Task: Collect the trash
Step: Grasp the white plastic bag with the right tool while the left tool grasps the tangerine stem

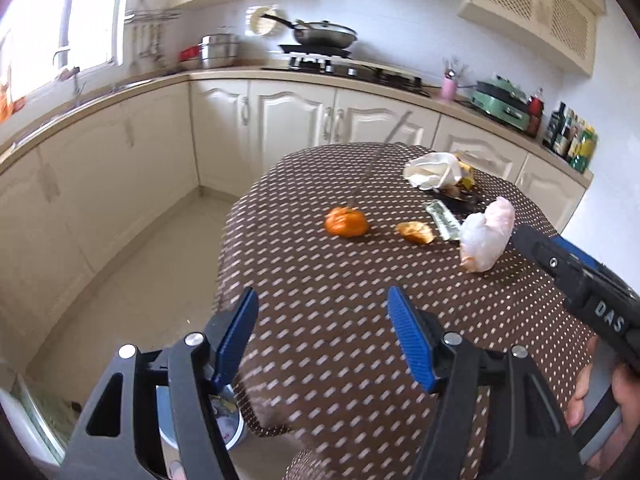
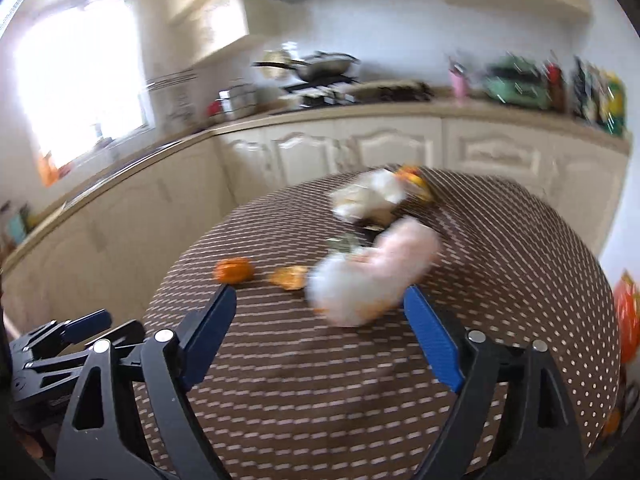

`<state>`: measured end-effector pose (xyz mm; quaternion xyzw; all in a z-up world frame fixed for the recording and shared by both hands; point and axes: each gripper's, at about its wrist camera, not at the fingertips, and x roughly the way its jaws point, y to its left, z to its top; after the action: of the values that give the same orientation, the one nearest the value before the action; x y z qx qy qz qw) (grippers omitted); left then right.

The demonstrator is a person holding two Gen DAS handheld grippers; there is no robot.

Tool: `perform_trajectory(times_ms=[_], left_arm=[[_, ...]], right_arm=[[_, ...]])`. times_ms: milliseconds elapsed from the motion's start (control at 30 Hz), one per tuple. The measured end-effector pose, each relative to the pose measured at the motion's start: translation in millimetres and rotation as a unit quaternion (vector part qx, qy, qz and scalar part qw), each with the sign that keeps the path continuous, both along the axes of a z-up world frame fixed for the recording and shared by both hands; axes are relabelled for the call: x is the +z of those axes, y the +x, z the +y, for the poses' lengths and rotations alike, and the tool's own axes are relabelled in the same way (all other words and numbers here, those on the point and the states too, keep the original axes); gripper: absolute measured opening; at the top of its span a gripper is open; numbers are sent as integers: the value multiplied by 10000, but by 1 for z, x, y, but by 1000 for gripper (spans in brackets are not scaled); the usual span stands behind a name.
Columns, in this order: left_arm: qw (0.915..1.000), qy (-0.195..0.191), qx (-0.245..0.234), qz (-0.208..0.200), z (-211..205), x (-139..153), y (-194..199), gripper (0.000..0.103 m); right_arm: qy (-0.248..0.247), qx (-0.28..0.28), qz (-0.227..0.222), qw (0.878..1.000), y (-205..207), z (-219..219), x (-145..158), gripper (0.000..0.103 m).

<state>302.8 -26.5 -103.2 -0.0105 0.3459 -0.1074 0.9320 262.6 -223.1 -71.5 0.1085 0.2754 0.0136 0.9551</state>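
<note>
A round table [image 1: 360,360] under a brown dotted cloth carries the trash. On it lie a whole tangerine [image 1: 346,222], a piece of orange peel [image 1: 415,233], a green wrapper [image 1: 442,220], a white-pink plastic bag [image 1: 486,236], a crumpled white bag [image 1: 434,170] and a banana peel [image 1: 466,174]. My left gripper [image 1: 322,320] hangs open over the table's near left edge, nothing between its fingers. My right gripper [image 2: 320,304] is open too. The blurred plastic bag [image 2: 372,276] lies just past its fingertips, near the right one, with no pad pressing it. The tangerine [image 2: 234,270] and peel [image 2: 290,278] lie to its left.
A round bin [image 1: 232,420] stands on the tiled floor below the table's left edge. Cream cabinets and a worktop [image 1: 224,74] with a stove, pans and bottles run behind. A hand [image 1: 600,392] holds the right tool. An orange bag [image 2: 626,320] is at the far right.
</note>
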Motion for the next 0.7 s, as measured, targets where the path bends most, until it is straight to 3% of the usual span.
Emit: perform_trajectory(times_ms=[200, 467, 533, 700], left_arm=[[9996, 196, -213, 14, -32, -1, 37, 66], [9981, 452, -415, -57, -55, 0, 82, 66], [9981, 431, -440, -81, -56, -1, 93, 66], [9994, 234, -269, 18, -56, -7, 123, 65]], right_arm=[[648, -459, 394, 9961, 34, -36, -21, 89], [1554, -521, 874, 9826, 71, -56, -44, 88], [1785, -444, 936, 9785, 75, -60, -49, 69], [1812, -409, 883, 9786, 73, -59, -45, 52]])
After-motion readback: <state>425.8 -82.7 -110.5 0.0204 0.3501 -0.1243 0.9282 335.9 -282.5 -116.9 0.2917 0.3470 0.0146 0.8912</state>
